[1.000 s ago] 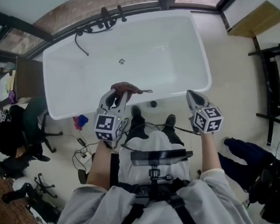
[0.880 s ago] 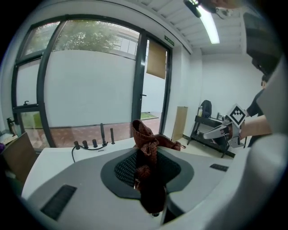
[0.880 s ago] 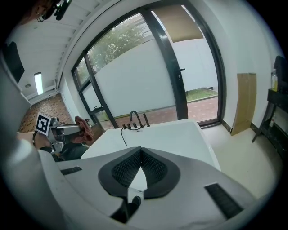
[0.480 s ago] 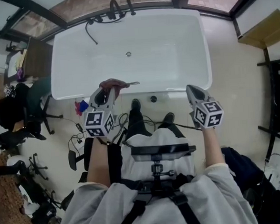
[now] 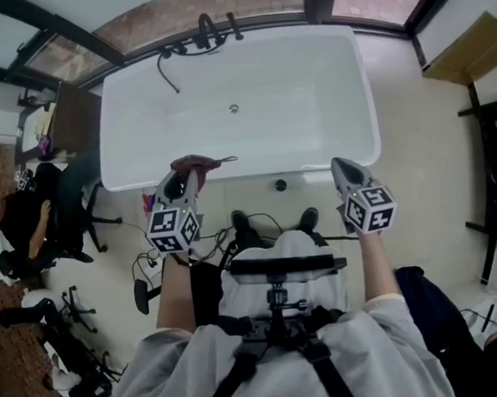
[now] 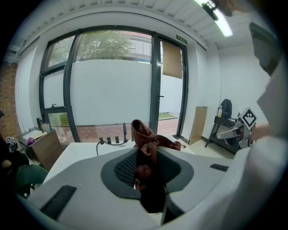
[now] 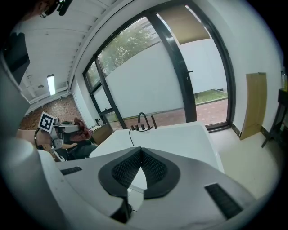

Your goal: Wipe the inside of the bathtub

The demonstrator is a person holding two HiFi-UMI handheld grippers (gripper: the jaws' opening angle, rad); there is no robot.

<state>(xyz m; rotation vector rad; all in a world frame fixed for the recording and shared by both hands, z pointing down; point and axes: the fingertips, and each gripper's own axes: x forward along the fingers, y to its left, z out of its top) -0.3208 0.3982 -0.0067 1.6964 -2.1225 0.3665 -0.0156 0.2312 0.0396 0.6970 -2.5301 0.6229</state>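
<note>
Shifted left along the bathtub (image 5: pixel 314 165) rim, left gripper (image 5: pixel 182 179) pinches cloth (image 5: pixel 197 162); right gripper (image 5: pixel 342 167) pressed together, empty. Bunched cloth may slip when wiping.

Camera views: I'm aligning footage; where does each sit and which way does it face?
Head view: on the head, steeply down at the white rectangular bathtub; arms show.
Left gripper view: on left gripper, toward windows; jaws shut on dark red cloth.
Right gripper view: on right gripper, likewise; empty jaws shut.
Both share the black faucet.
</note>
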